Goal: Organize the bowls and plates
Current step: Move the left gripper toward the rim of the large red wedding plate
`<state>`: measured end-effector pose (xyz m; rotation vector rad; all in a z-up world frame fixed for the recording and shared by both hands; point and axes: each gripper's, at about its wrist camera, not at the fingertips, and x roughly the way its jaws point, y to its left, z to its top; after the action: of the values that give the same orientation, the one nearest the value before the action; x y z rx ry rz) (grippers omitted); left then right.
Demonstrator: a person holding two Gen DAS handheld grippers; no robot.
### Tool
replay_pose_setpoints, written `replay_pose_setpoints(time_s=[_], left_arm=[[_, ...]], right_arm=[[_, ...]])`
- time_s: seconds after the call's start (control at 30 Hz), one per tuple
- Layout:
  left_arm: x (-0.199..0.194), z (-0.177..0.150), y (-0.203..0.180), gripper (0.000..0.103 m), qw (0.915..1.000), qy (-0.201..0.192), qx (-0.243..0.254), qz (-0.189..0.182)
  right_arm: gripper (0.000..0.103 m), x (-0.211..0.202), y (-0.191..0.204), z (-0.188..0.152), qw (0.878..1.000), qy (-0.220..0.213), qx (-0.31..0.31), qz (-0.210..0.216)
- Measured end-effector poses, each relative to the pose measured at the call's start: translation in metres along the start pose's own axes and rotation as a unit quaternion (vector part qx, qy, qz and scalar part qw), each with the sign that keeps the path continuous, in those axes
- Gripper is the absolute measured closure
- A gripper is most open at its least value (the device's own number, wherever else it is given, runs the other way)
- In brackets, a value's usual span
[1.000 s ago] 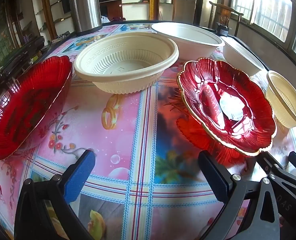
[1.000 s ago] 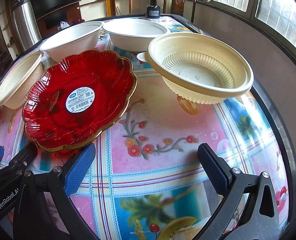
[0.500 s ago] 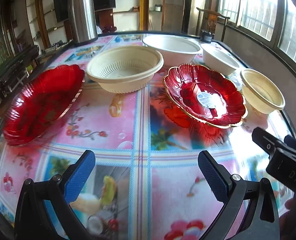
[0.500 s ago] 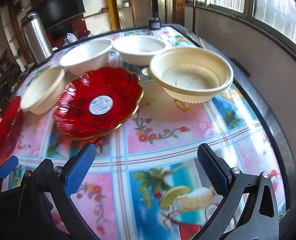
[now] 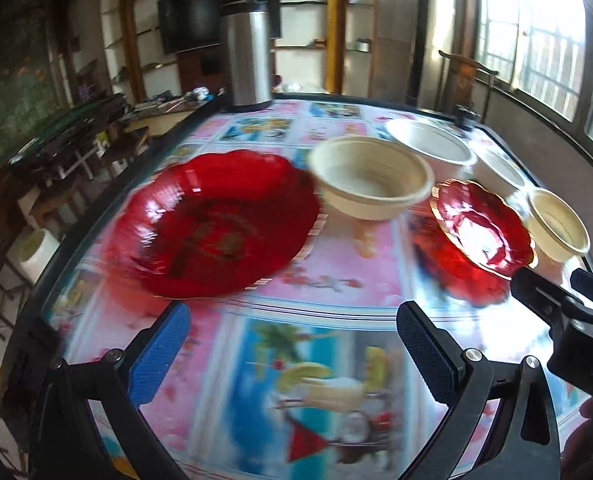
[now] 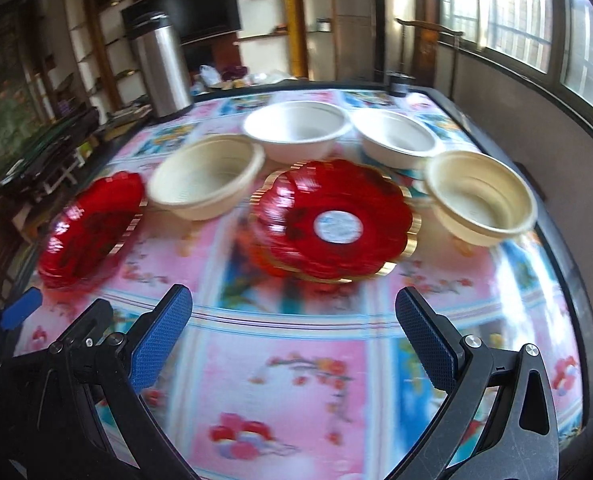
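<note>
In the left wrist view the left gripper (image 5: 292,344) gapes wide and empty above the flowered table (image 5: 320,392); a red plate (image 5: 216,220) lies just ahead. In the right wrist view the right gripper (image 6: 294,332) is equally wide, empty, the labelled plate (image 6: 332,220) ahead among four bowls (image 6: 206,176).

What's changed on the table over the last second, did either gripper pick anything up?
No, nothing was picked up. Both grippers pulled back and up from the dishes, so more of the table shows; the left gripper also swung left toward the plain red plate. The right gripper stayed open and empty, as did the left. The labelled red plate, the cream bowls and white bowls kept their places.
</note>
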<state>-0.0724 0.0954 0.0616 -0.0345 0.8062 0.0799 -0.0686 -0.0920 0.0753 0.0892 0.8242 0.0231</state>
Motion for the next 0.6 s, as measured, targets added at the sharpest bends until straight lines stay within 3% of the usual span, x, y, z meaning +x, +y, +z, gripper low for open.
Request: replay_pose_setpoints(time_s=[0.33,0.6], left_arm=[[0.008,-0.004,0.052,0.0,0.9989,0.003,-0.043,0.02],[0.009,-0.008,0.072,0.0,0.9983,0.004,-0.054,0.021]], right_arm=[[0.0,0.009,0.052,-0.003,0.999,0.02,-0.025,0.041],[0.0,0.017,0.072,-0.006,0.998,0.03,-0.04,0.041]])
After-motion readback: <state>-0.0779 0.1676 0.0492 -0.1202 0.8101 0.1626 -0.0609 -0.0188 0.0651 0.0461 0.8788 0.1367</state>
